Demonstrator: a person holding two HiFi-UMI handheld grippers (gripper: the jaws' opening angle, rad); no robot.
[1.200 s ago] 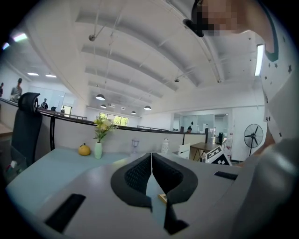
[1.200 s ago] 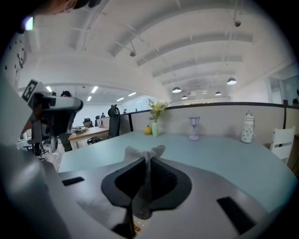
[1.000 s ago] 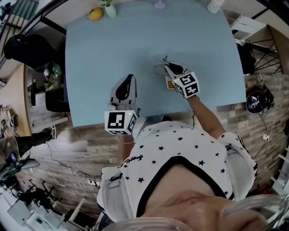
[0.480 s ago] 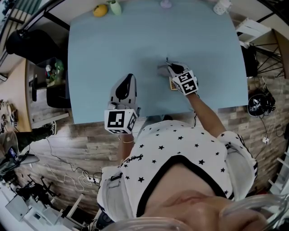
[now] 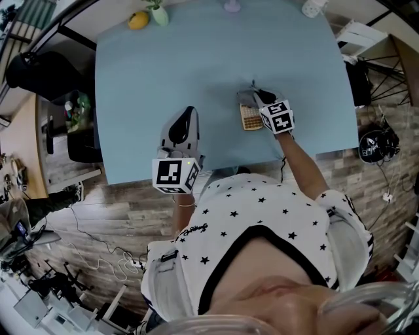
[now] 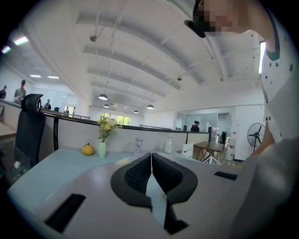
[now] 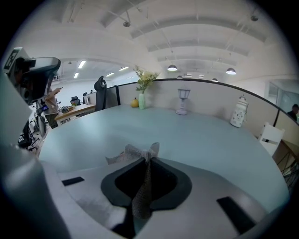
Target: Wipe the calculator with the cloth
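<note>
The calculator [image 5: 249, 118] lies on the light blue table [image 5: 163, 72] near its front edge, its tan keys showing. My right gripper [image 5: 257, 95] is shut on the grey cloth [image 5: 247, 98], which rests over the calculator's far end. In the right gripper view the cloth [image 7: 140, 186] runs pinched between the jaws and bunches out past the tips of the right gripper [image 7: 148, 155]; the calculator is hidden there. My left gripper [image 5: 186, 112] hovers over the table's front edge to the left, shut and empty, as the left gripper [image 6: 151, 158] view confirms.
At the table's far edge stand a yellow fruit [image 5: 138, 19], a small vase with flowers [image 5: 159, 13], a small lamp [image 7: 182, 101] and a white jug [image 7: 238, 112]. A black office chair [image 5: 36, 72] stands left of the table. Cables lie on the wooden floor.
My right gripper with the cloth has shifted right and a little farther along the calculator, uncovering more of its keys. The left gripper has stayed in place.
</note>
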